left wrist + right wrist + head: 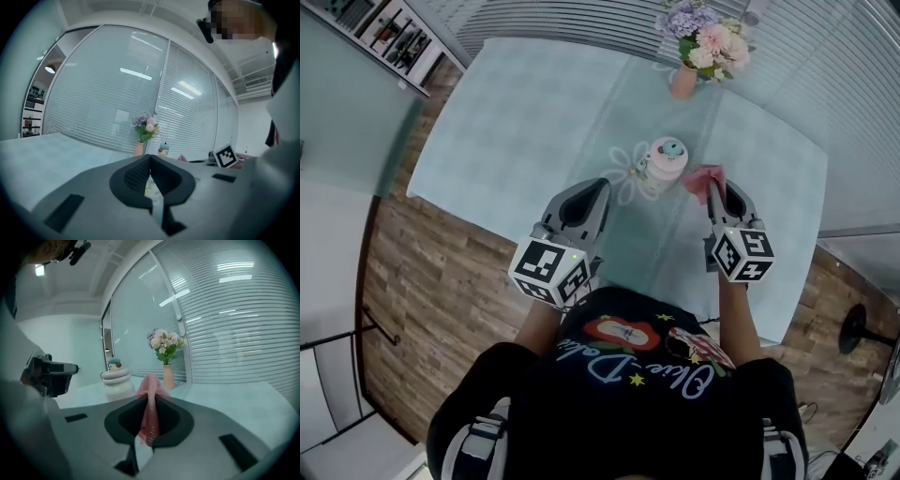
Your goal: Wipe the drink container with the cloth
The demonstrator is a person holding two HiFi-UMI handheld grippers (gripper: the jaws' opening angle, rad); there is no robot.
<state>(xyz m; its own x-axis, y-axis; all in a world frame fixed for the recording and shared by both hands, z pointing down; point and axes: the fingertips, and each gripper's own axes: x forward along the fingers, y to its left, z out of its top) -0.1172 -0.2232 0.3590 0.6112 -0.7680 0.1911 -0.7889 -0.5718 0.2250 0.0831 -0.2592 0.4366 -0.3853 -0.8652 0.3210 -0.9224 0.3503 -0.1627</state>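
On the table (534, 122), mid-right: the cup (661, 164) stands upright, white body with pinkish rings and a teal-capped figure on top. It sits on a flower pattern in the table cover.

Right gripper (717, 190): jaws clamped together on the cloth (705, 178). The right gripper view shows the pink cloth (150, 416) pinched between the pads. A fold sticks up past the tips and a corner hangs below. The cloth is just beside the cup's right side. Can't tell if they touch. From that view the cup (116, 380) is left of the jaw line, not between the jaws.

Left gripper (598, 190): jaws fully together, tips meeting, nothing between them. It is held above the table, left of the cup and clear of it. In its own view the left gripper (150, 159) points toward the vase (139, 147), with the cup (163, 149) small just right of it.

The vase (683, 81) with pink and purple flowers is near the table's far edge, well behind the cup. Blinds (234, 310) run behind the table.

The right gripper's marker cube (226, 156) shows at the right of the left gripper view.
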